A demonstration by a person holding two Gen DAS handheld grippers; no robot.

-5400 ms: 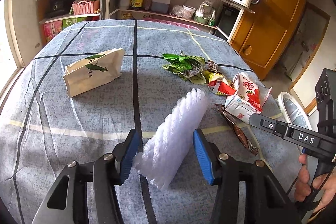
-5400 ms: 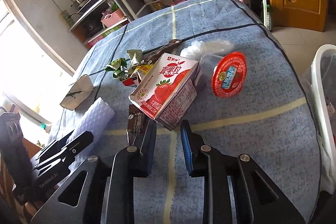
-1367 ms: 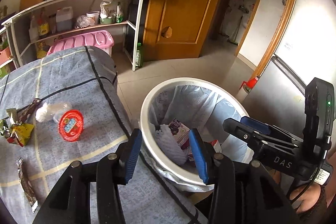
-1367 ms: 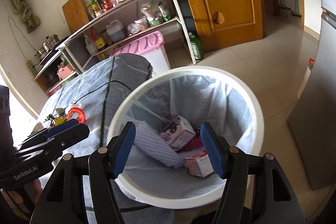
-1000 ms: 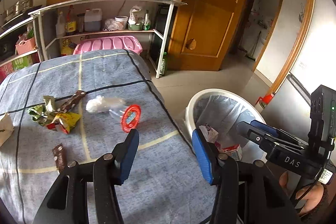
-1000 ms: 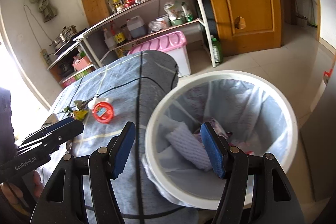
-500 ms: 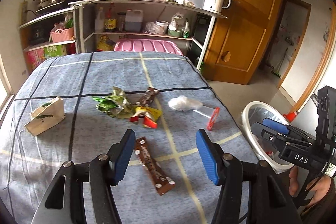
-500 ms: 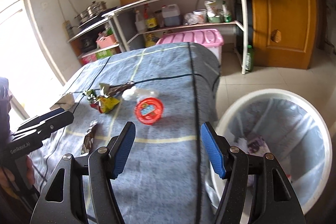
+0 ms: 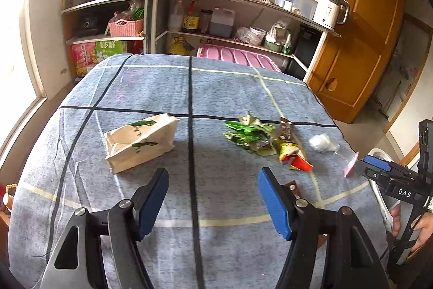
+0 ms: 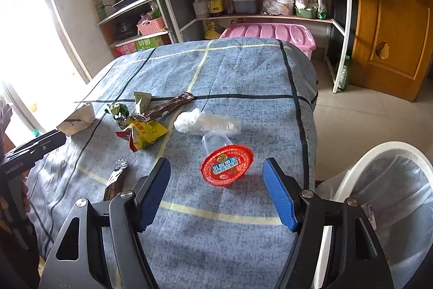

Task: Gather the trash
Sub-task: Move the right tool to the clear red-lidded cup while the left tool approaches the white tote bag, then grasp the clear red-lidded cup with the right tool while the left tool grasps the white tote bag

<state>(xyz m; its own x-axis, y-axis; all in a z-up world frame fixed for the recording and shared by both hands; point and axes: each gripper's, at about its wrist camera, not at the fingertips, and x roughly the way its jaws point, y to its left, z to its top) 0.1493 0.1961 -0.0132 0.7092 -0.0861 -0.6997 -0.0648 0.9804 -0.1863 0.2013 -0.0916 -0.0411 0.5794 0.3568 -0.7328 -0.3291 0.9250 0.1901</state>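
Trash lies on the blue checked table cloth (image 9: pixel 222 88). My left gripper (image 9: pixel 212 187) hovers over it with jaws opening and nothing between them. Ahead left lies a cream paper bag (image 9: pixel 140 141); ahead right are green wrappers (image 9: pixel 247 136), a yellow-red packet (image 9: pixel 293 156) and a brown wrapper (image 9: pixel 286 129). My right gripper (image 10: pixel 216 180) also has its jaws opening, empty, with a clear cup with a red lid (image 10: pixel 226 165) lying just beyond its tips. Behind the cup rests a crumpled clear plastic bag (image 10: pixel 207 123). A dark wrapper (image 10: pixel 116 180) lies left of my right fingers.
A white bin with a plastic liner (image 10: pixel 384 197) stands off the table's right corner. Shelves with bottles, pots and a kettle (image 9: pixel 328 10) line the far wall. A pink storage box (image 10: pixel 270 35) sits behind the table. A wooden door (image 10: pixel 392 26) is at right.
Both grippers swung left from above the bin back over the table. The foam piece and the milk carton that they carried now lie in the bin. Both pairs of jaws have widened.
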